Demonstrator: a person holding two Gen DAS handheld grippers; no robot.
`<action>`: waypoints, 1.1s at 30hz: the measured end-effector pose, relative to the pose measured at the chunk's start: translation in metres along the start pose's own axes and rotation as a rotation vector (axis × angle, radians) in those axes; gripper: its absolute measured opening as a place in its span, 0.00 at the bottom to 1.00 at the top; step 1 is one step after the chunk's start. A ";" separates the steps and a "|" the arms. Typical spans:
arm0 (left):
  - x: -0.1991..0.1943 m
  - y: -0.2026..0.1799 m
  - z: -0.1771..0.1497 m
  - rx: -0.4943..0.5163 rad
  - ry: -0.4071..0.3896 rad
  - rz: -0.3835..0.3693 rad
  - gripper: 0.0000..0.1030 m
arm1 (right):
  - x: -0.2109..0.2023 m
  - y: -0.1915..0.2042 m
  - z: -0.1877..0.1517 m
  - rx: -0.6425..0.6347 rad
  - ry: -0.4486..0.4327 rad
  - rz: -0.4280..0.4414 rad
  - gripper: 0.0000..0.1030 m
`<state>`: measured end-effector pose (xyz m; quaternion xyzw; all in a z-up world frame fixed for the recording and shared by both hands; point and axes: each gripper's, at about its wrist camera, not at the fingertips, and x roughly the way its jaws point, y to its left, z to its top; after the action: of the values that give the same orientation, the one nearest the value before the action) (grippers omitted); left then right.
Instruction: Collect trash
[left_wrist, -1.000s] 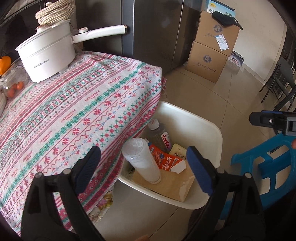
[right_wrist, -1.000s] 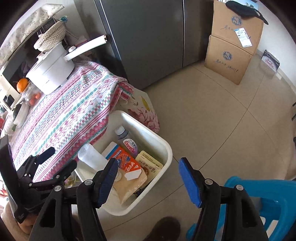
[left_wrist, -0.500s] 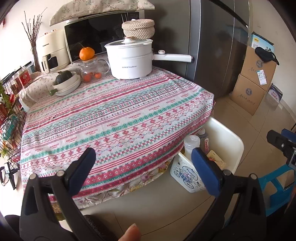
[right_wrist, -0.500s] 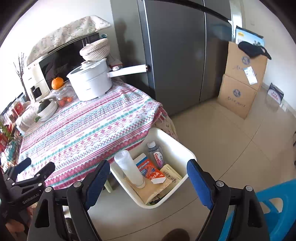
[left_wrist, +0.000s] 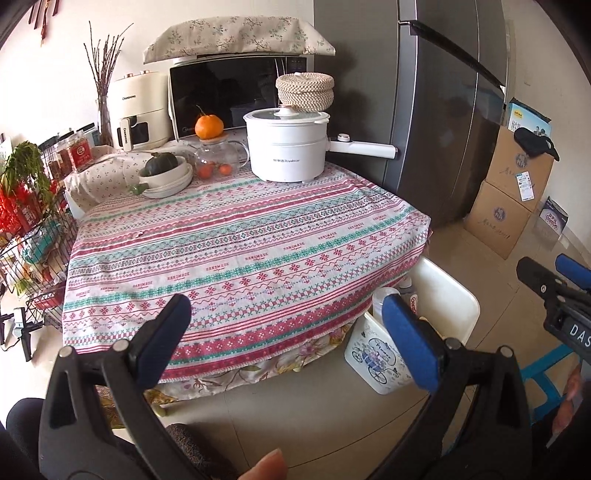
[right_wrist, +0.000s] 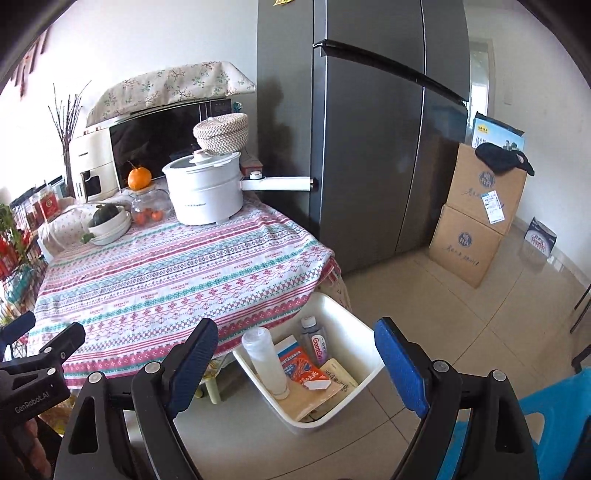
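Pulled up and back from the white rectangular plastic bin (right_wrist: 334, 373) on the floor; left tool (left_wrist: 286, 339) now levelled over the table under the pink-and-green striped cloth (left_wrist: 236, 254); right tool (right_wrist: 293, 363) likewise raised, bin lower in view; both spread wide throughout.

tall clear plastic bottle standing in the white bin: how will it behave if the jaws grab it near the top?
The tall clear plastic bottle looks empty, so probably light. It stands slightly tilted on a brown paper bag in the white plastic bin, so a nudge would likely tip it. Its thin translucent wall may flex or slip under squeeze.
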<state>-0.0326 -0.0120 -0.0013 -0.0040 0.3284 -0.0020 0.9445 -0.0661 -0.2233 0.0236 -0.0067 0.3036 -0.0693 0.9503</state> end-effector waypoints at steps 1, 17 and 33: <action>0.000 0.000 0.000 0.000 -0.002 -0.002 1.00 | 0.001 0.001 0.000 -0.004 -0.001 0.001 0.86; -0.002 0.003 0.001 -0.017 -0.011 -0.007 1.00 | 0.012 0.006 -0.005 -0.028 0.022 -0.005 0.86; 0.000 0.002 -0.001 -0.016 0.002 -0.013 1.00 | 0.012 0.004 -0.006 -0.021 0.015 -0.006 0.86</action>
<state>-0.0335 -0.0099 -0.0019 -0.0138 0.3291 -0.0057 0.9442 -0.0588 -0.2209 0.0115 -0.0171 0.3114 -0.0690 0.9476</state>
